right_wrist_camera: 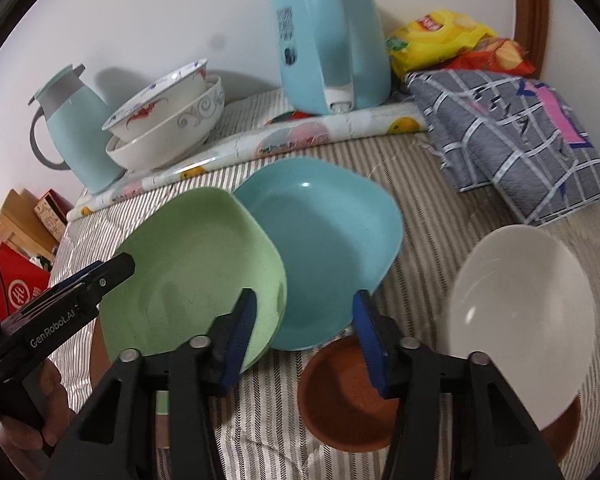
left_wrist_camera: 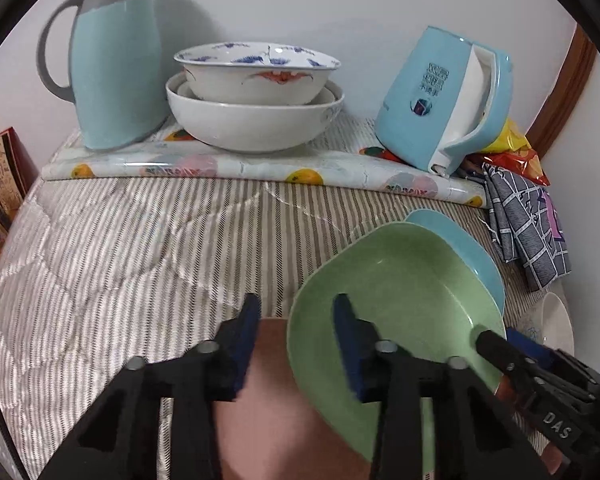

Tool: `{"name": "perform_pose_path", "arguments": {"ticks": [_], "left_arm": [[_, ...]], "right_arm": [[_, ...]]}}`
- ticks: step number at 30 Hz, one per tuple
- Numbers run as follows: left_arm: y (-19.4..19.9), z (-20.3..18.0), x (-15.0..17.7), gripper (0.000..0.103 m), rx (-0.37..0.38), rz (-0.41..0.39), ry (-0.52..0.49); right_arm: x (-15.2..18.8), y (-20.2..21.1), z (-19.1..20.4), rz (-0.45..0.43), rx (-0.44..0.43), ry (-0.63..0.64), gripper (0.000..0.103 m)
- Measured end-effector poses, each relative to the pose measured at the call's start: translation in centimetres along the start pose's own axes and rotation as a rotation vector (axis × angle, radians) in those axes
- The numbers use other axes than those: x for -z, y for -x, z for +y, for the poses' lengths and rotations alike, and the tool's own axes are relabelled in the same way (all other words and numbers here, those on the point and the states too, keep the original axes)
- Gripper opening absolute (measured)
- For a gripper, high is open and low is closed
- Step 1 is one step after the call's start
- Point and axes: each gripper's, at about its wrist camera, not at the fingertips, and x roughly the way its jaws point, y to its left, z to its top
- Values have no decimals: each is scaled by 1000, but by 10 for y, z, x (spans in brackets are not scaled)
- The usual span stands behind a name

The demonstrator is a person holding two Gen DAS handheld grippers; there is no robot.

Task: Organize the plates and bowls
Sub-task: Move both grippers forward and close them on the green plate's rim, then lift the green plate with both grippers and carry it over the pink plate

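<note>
A green plate (left_wrist_camera: 400,292) (right_wrist_camera: 192,272) lies on the striped cloth, its far edge overlapping a blue plate (right_wrist_camera: 324,248) (left_wrist_camera: 464,248). My left gripper (left_wrist_camera: 296,320) (right_wrist_camera: 112,268) straddles the green plate's left rim, and a gap shows beside each pad. My right gripper (right_wrist_camera: 304,312) (left_wrist_camera: 500,338) straddles the plate's right rim, one finger over the green plate and the other over the blue plate's near edge, jaws apart. A brown bowl (right_wrist_camera: 340,400) sits below the right gripper, with a white bowl (right_wrist_camera: 520,320) to its right. A pinkish dish (left_wrist_camera: 280,400) shows under the green plate.
Stacked white bowls (left_wrist_camera: 256,120) (right_wrist_camera: 160,128), a pale blue jug (left_wrist_camera: 116,72) and a blue kettle (left_wrist_camera: 440,96) (right_wrist_camera: 328,40) stand at the back on a rolled fruit-print sheet (left_wrist_camera: 220,168). A grey checked cloth (right_wrist_camera: 508,132) and snack packets (right_wrist_camera: 440,36) lie at the right. Boxes stand off the left edge.
</note>
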Motion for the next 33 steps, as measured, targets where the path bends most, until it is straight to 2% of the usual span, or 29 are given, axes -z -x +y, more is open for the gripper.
{"name": "perform_pose_path", "arguments": {"ticks": [1,4,6,12,26,33], "left_arm": [[-1,-1,0,29,2,4,-2],[-2,-4,2,13,16,6,1],[0,-6,3,9,27,6,-1],[18,-14,6,8,28,-18,-15],[92,-35,24,8,66,-105,-20],[119,-42,38,8,78,-132,-11]], "right_arm": [[0,-5,1,17,-9,1,31],[1,-9,2,23,-27,0,22],[1,-7,3,12,-23,7,12],[5,9,4,-30,10,14,11],[31,94,-2,-149,23,-4,11],[46,123,-3,-187,23,-5,12]]}}
